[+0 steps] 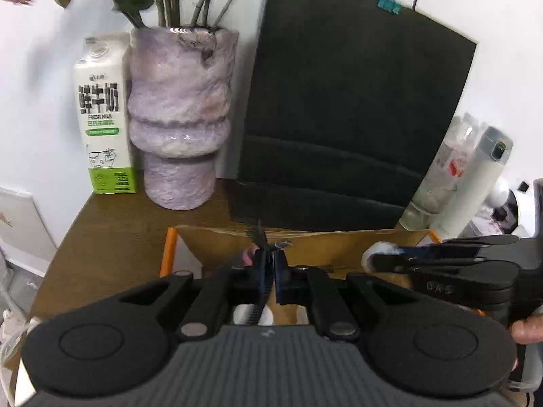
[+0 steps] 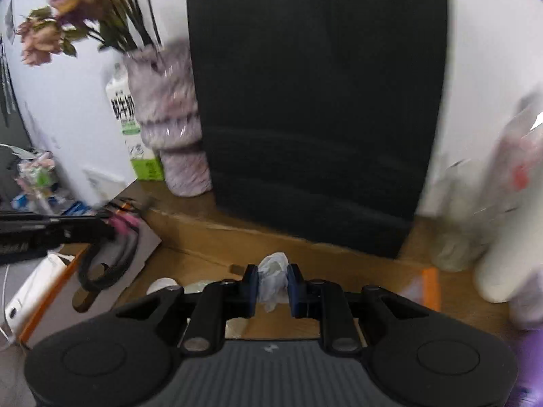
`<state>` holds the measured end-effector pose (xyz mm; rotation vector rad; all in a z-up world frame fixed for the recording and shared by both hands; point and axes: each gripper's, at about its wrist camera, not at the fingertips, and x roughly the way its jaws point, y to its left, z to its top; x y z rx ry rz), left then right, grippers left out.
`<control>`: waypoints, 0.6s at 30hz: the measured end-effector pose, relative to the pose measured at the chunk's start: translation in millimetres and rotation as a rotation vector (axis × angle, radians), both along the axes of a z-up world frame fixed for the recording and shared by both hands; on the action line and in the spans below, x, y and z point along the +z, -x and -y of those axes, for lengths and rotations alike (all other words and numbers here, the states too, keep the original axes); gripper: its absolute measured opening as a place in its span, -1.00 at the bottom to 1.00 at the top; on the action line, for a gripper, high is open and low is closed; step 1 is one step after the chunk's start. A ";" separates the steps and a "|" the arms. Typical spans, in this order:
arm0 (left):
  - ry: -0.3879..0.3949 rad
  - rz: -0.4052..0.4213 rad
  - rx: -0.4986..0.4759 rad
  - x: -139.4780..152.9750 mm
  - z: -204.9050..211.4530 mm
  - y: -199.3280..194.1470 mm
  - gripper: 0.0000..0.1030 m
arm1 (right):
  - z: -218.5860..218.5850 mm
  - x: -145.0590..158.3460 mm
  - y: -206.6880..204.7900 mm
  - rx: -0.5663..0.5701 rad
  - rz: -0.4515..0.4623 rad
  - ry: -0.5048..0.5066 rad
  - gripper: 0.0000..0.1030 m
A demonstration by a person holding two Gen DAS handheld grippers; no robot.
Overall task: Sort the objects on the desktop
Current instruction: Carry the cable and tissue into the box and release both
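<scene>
My left gripper (image 1: 270,254) is shut on a thin black item (image 1: 259,237) with a pink end (image 1: 249,255); what it is I cannot tell. It hangs over an open cardboard box (image 1: 339,242) with orange edges. My right gripper (image 2: 273,271) is shut on a crumpled white wad (image 2: 271,279) above the same box (image 2: 220,234). In the left wrist view the right gripper (image 1: 370,259) comes in from the right with the wad (image 1: 380,249) at its tip. The right wrist view shows the left gripper (image 2: 108,227) entering from the left, blurred.
Behind the box a black paper bag (image 1: 339,101) leans on the wall. A purple vase (image 1: 180,112) with flowers and a milk carton (image 1: 105,115) stand at its left, a white flask (image 1: 475,176) and a plastic bag at its right. A black cable (image 2: 101,271) lies in the box.
</scene>
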<state>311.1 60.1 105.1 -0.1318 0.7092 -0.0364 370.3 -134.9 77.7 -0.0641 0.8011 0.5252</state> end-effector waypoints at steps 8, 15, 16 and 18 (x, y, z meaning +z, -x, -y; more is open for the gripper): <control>-0.051 -0.003 0.047 -3.1 -15.2 -6.2 0.03 | -4.5 -24.5 -17.7 -0.075 -0.063 -0.003 0.08; -0.036 -0.007 0.107 16.4 -18.0 28.4 0.52 | 25.2 17.4 26.5 -0.112 -0.005 -0.006 0.22; -0.038 0.000 0.120 18.7 -17.8 36.7 0.58 | 27.0 21.2 34.8 -0.115 -0.001 0.002 0.22; -0.061 0.009 0.122 21.4 -13.5 55.9 0.60 | 29.9 26.3 54.6 -0.121 0.004 0.019 0.24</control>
